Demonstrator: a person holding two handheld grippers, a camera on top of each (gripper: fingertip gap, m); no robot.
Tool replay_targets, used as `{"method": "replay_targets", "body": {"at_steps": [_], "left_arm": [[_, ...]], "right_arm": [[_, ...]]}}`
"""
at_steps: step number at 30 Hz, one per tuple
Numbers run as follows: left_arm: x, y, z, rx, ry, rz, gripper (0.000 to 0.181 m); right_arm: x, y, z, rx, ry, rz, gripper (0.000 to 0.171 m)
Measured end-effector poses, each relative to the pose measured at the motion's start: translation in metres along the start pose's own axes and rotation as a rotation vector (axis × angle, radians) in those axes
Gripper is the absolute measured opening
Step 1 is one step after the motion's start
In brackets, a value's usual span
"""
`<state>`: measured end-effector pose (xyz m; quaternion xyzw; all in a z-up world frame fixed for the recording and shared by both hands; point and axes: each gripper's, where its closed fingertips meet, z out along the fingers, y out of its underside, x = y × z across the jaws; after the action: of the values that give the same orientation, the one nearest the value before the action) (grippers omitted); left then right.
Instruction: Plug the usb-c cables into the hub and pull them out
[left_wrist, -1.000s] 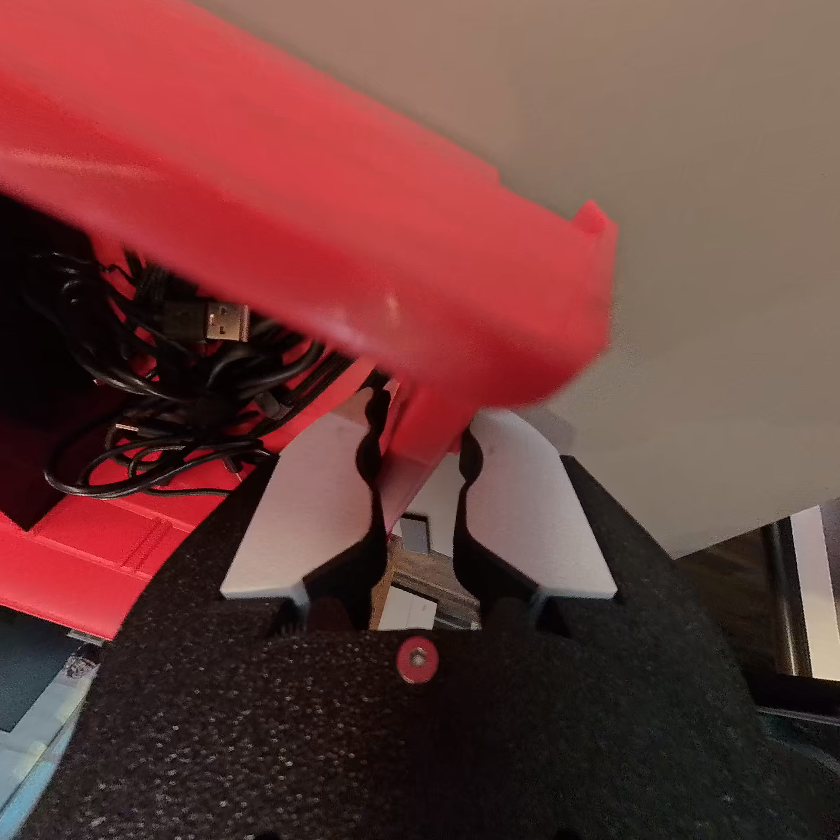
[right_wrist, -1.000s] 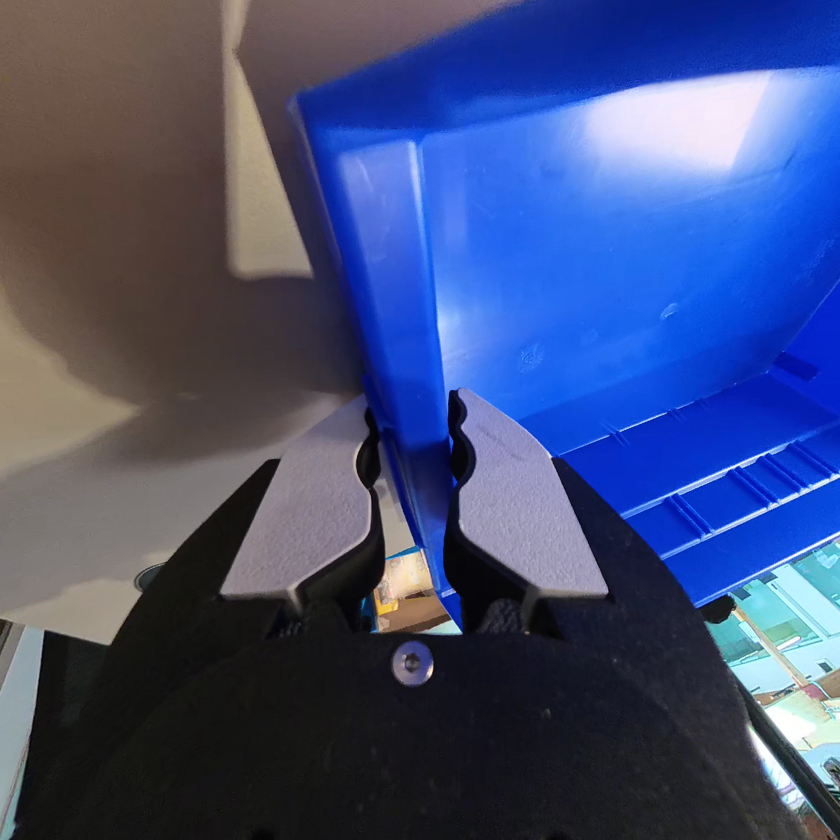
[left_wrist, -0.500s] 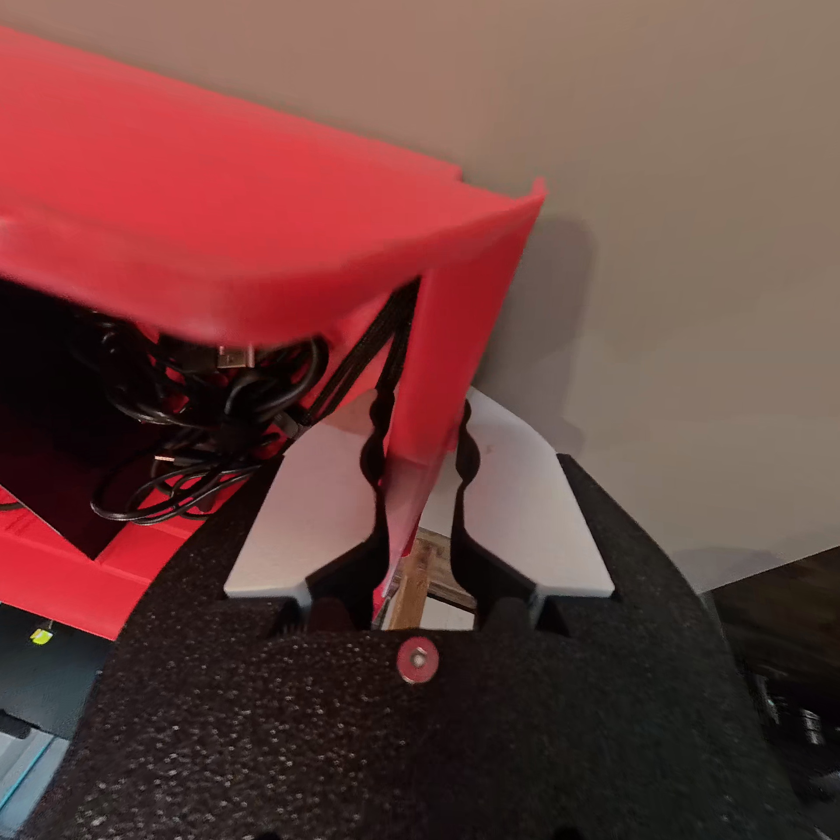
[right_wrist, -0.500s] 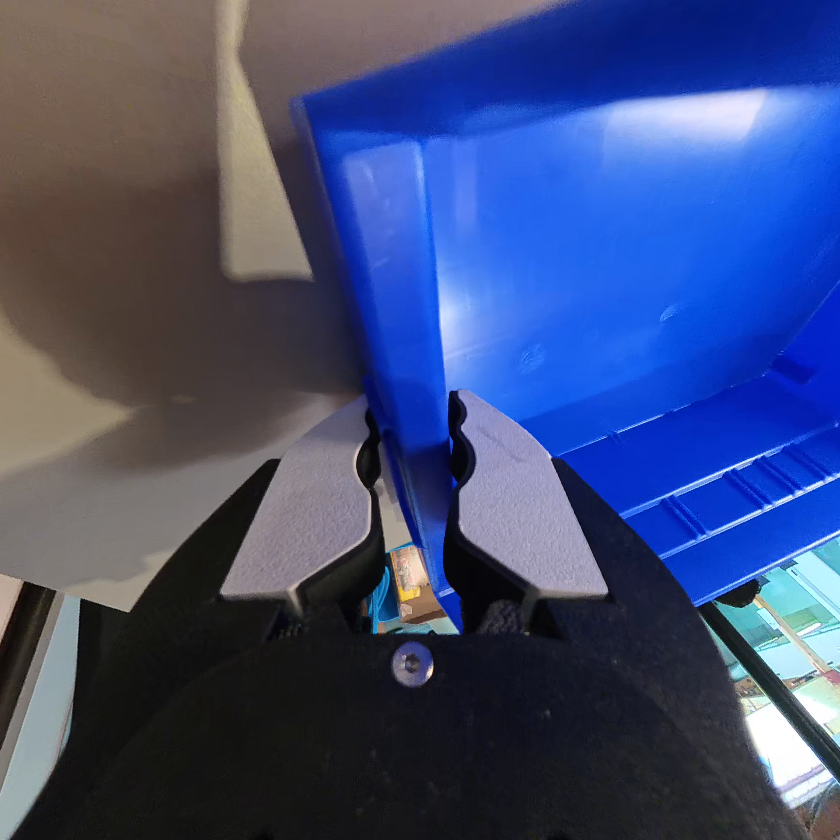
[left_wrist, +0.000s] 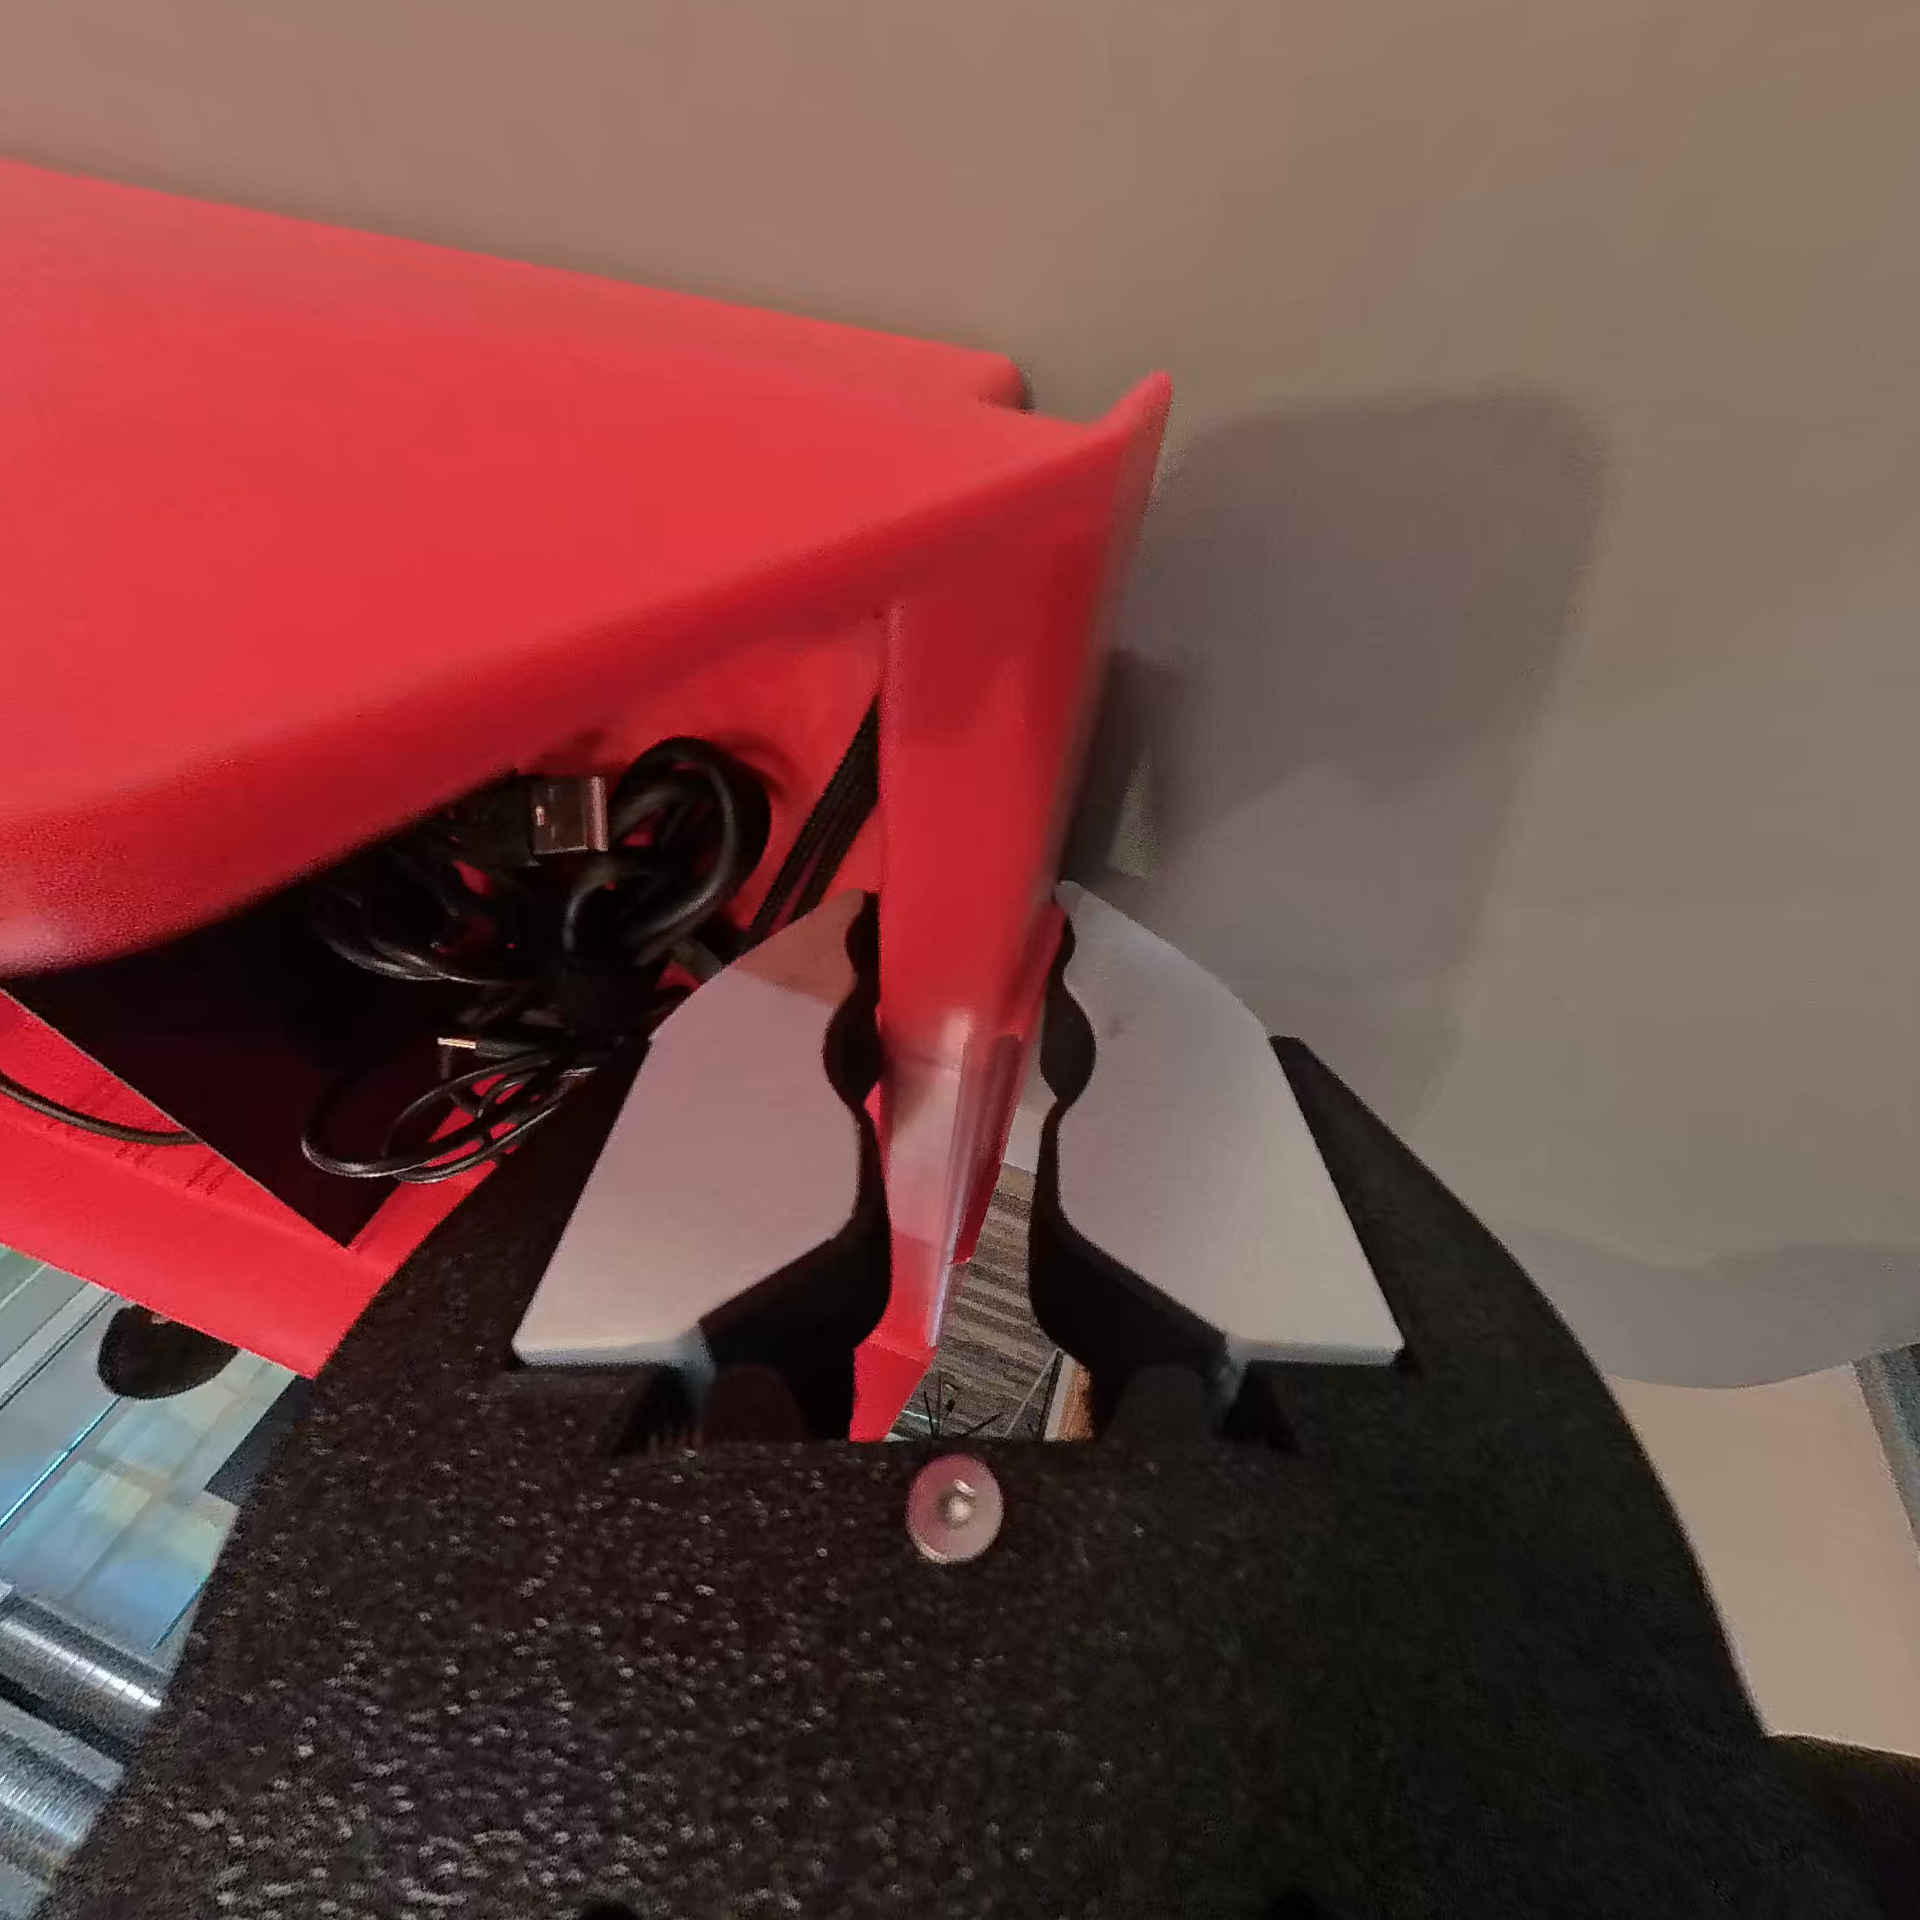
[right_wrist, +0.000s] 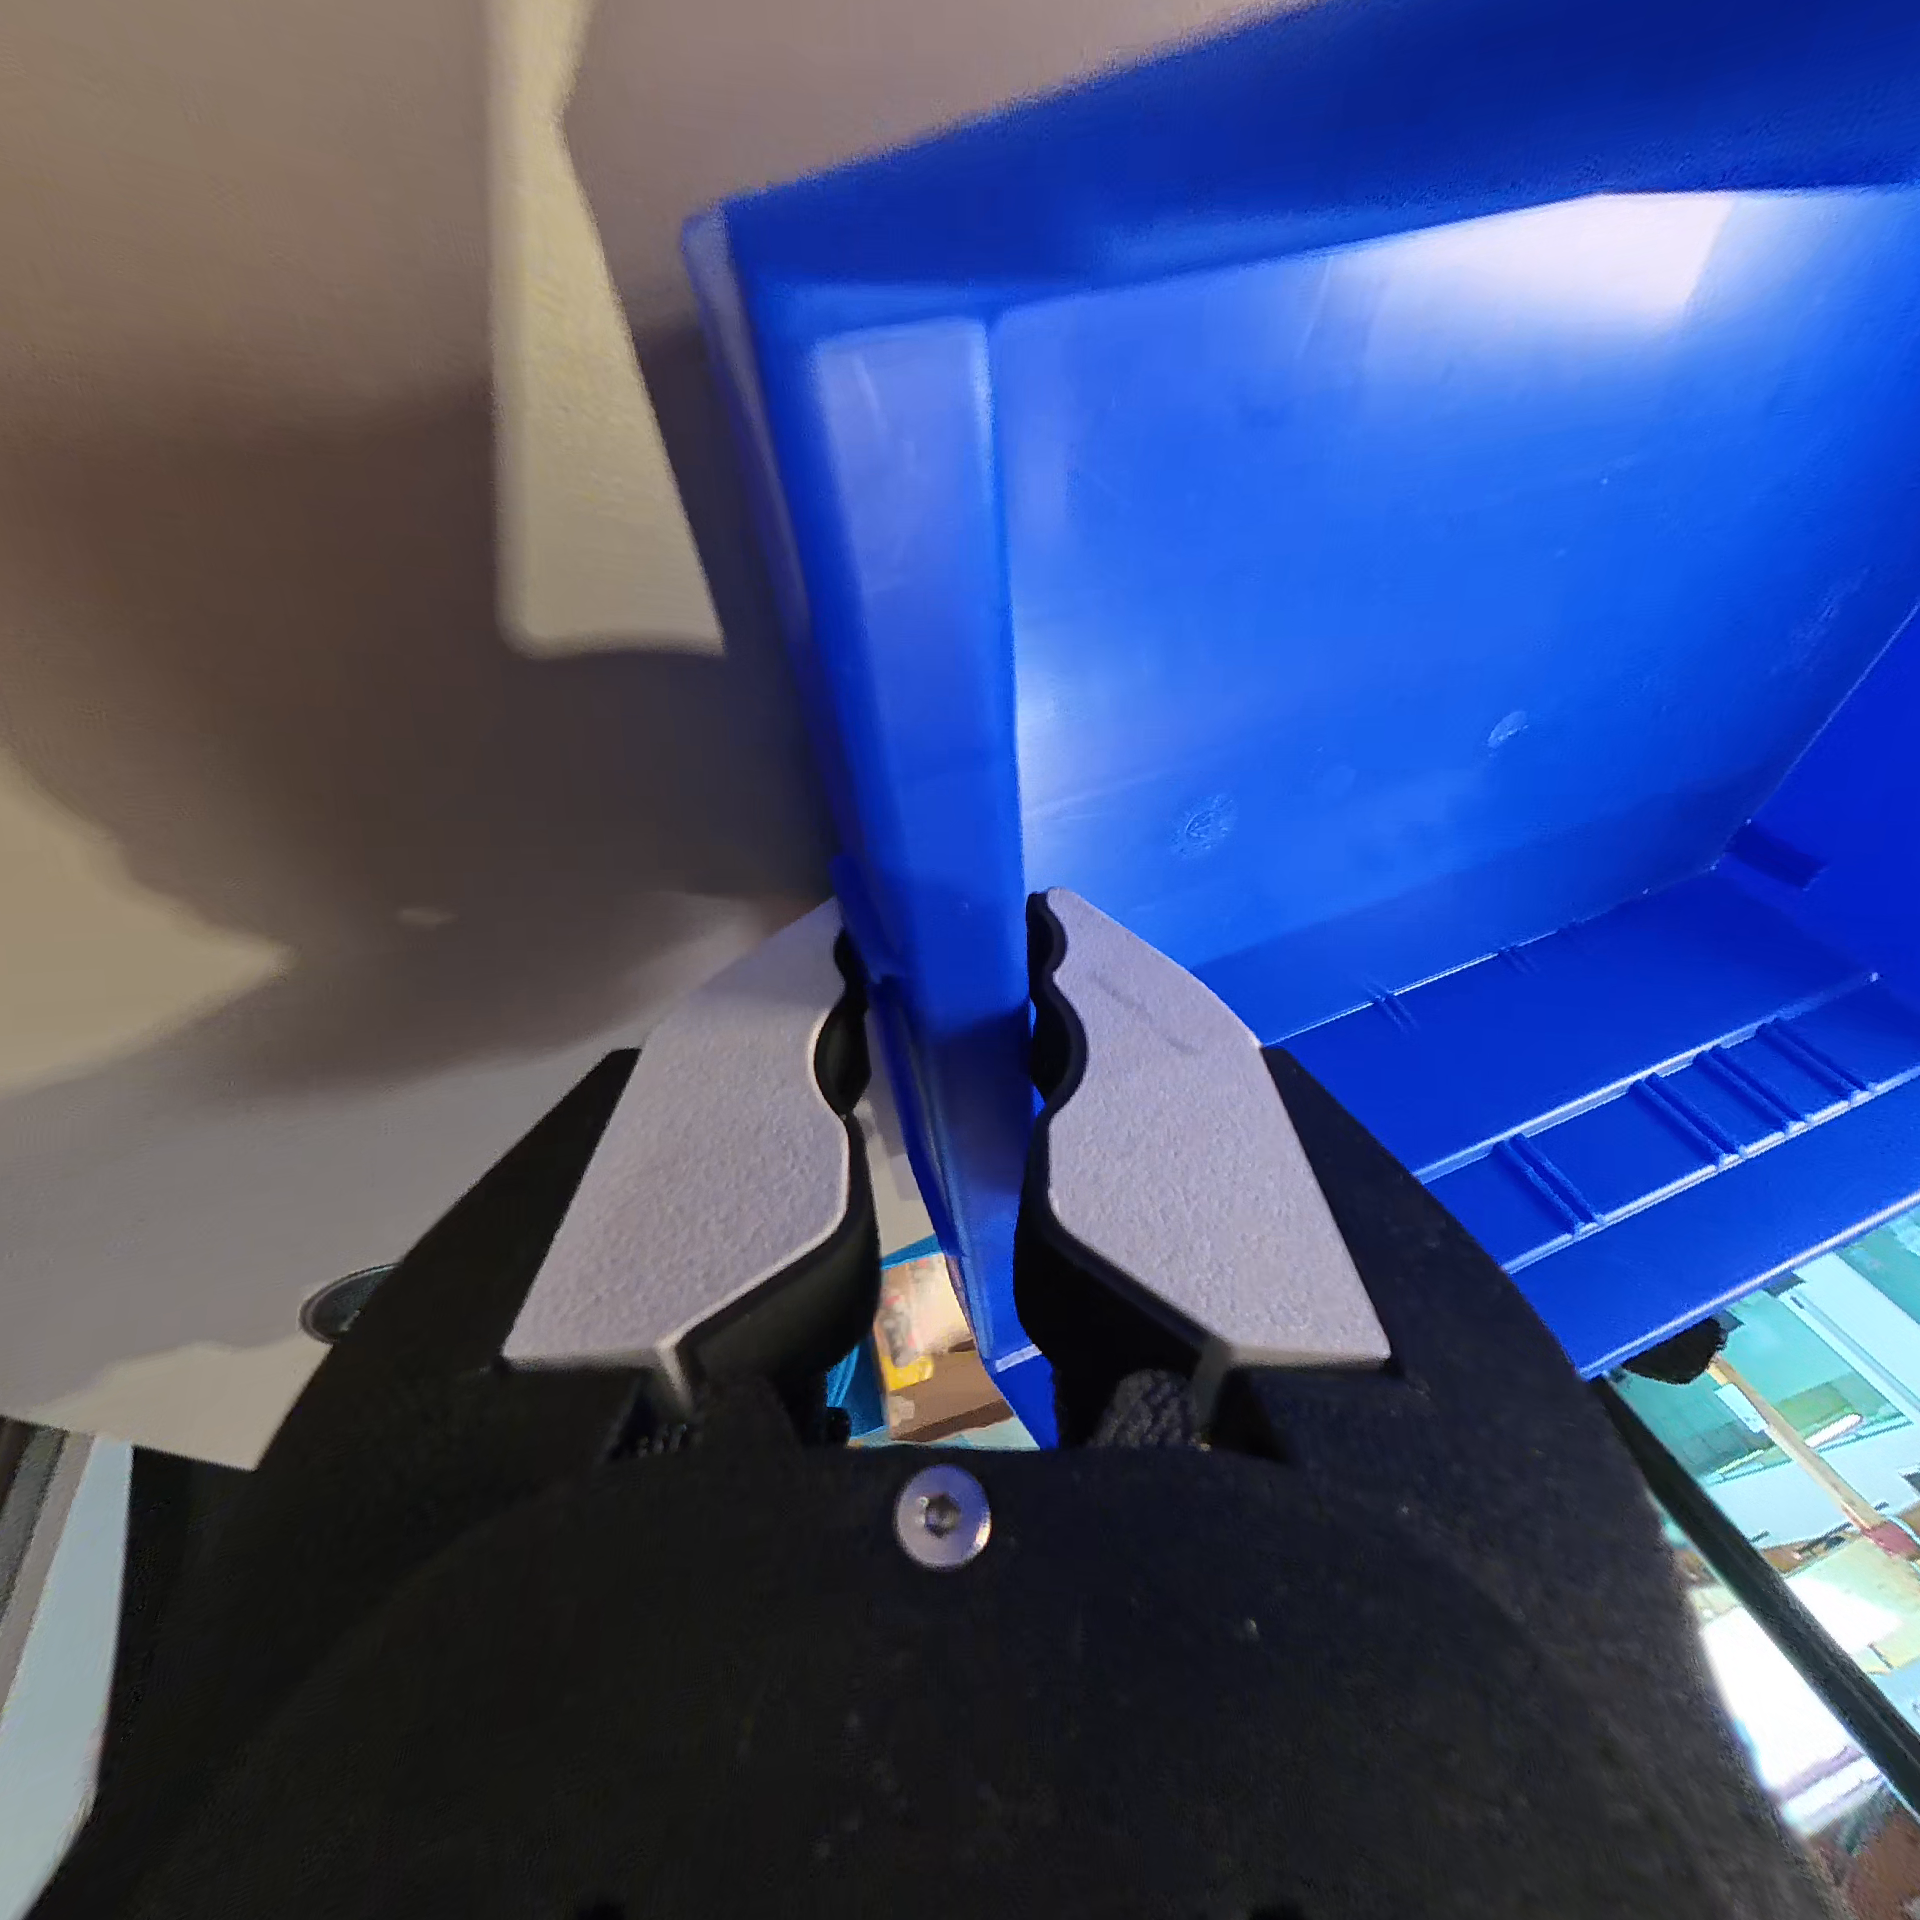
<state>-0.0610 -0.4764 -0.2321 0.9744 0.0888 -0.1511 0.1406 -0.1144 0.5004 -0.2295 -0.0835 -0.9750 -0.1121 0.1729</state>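
My left gripper (left_wrist: 961, 997) is shut on the side wall of a red plastic bin (left_wrist: 520, 582), held over a pale table. Inside the bin lies a tangle of black cables (left_wrist: 551, 935), one with a silver USB plug (left_wrist: 566, 816) showing. My right gripper (right_wrist: 940, 987) is shut on the side wall of a blue plastic bin (right_wrist: 1403, 582), whose visible inside holds nothing. No hub shows in either view.
The pale tabletop (left_wrist: 1558, 364) lies behind both bins, with dark shadows across it (right_wrist: 312, 582). Its edge (left_wrist: 1683, 1371) runs at the lower right of the left wrist view. Below the bins, bright blurred surroundings (right_wrist: 1818, 1455) show past the table. Spacing between my two grippers at the tips: around 100 cm.
The red bin has swung and settled lower in the left wrist view, and the cables have slid toward its corner. The blue bin has barely moved.
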Motion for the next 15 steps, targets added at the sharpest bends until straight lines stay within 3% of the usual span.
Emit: {"method": "replay_targets", "body": {"at_steps": [15], "left_arm": [[0.012, -0.006, -0.005, 0.040, -0.032, 0.038, 0.028]], "right_arm": [[0.009, 0.000, 0.003, 0.033, 0.036, -0.084, 0.028]]}}
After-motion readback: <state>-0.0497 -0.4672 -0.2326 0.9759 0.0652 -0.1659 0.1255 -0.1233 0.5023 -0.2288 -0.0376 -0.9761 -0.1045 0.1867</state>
